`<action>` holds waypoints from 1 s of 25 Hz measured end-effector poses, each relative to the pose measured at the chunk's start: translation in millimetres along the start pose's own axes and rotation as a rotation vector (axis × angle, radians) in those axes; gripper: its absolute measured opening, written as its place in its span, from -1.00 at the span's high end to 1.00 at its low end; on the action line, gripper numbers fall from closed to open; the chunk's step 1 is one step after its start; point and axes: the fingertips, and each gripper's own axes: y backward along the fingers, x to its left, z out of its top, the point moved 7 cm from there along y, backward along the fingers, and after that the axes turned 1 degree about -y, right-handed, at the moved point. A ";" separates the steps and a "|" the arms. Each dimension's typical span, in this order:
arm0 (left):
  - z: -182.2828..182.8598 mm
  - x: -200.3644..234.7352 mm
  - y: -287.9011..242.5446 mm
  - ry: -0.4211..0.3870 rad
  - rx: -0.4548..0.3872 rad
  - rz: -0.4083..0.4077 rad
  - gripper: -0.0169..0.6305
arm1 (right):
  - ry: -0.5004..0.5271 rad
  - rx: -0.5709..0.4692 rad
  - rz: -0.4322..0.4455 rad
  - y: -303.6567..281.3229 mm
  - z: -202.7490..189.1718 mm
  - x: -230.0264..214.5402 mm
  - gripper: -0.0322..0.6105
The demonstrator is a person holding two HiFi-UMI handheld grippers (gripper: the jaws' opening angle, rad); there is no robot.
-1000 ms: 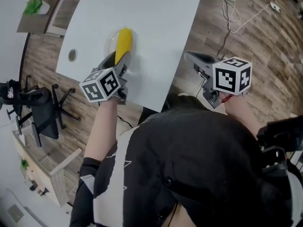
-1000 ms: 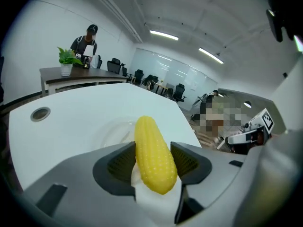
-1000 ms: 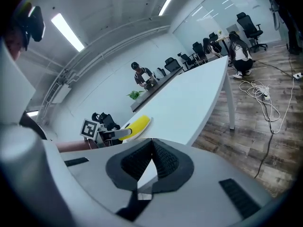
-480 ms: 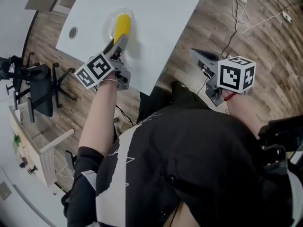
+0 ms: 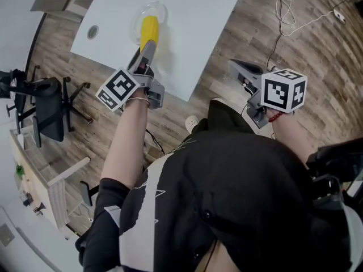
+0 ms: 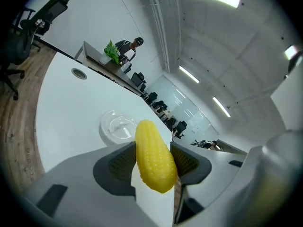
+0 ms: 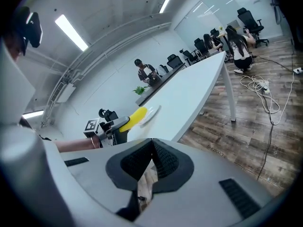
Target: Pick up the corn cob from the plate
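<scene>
l gripper: left gripper (image 6: pixel 152 163) clamped on the corn cob (image 6: pixel 154 156), a pad pressing each side
corn: yellow, pokes out past the jaw tips, far end over the plate (image 6: pixel 106 123); can't tell if it touches
plate: clear, on the white table (image 5: pixel 190 16), nr its edge
r gripper: right gripper (image 7: pixel 152 148) closed, tips meeting, nothing btwn; held over the wood floor (image 5: pixel 255 35) off the table's side, well apart from corn

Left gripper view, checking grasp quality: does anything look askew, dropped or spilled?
Nothing stands out. The bumpy yellow corn cob is clamped squarely in the left hand-held gripper; the clear round plate behind it lies empty and unbroken.
</scene>
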 end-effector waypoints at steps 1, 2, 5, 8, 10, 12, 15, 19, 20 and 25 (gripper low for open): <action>0.4 -2.7 6.1 -0.003 -0.002 -0.022 0.23 | 0.002 -0.011 -0.004 1.6 -2.7 7.4 0.85; 0.4 -5.5 12.7 -0.008 -0.002 -0.044 0.23 | 0.007 -0.018 -0.008 2.0 -6.0 14.6 0.85; -1.1 -9.8 36.3 -0.020 -0.002 -0.101 0.23 | 0.029 -0.023 -0.013 -2.9 -19.5 38.6 0.85; -0.8 -12.4 56.1 -0.022 -0.011 -0.145 0.23 | 0.065 -0.021 0.014 -8.9 -27.9 64.3 0.85; -1.7 -15.8 64.4 -0.017 -0.018 -0.170 0.23 | 0.092 -0.022 0.016 -10.9 -28.2 74.3 0.85; -3.3 -20.0 74.2 -0.009 -0.031 -0.200 0.23 | 0.097 -0.035 0.026 -12.1 -27.5 82.6 0.85; -4.8 -21.5 97.8 -0.008 -0.052 -0.229 0.23 | 0.068 -0.088 0.074 -14.6 -28.1 100.5 0.85; -6.5 -15.6 131.7 -0.013 -0.063 -0.225 0.23 | 0.094 -0.094 0.098 -21.9 -37.3 123.2 0.85; -7.9 -15.4 138.7 -0.005 -0.068 -0.230 0.23 | 0.117 -0.077 0.094 -23.0 -42.3 127.6 0.85; -19.8 -25.1 171.6 0.034 -0.101 -0.276 0.23 | 0.141 -0.110 0.107 -13.3 -53.9 147.1 0.85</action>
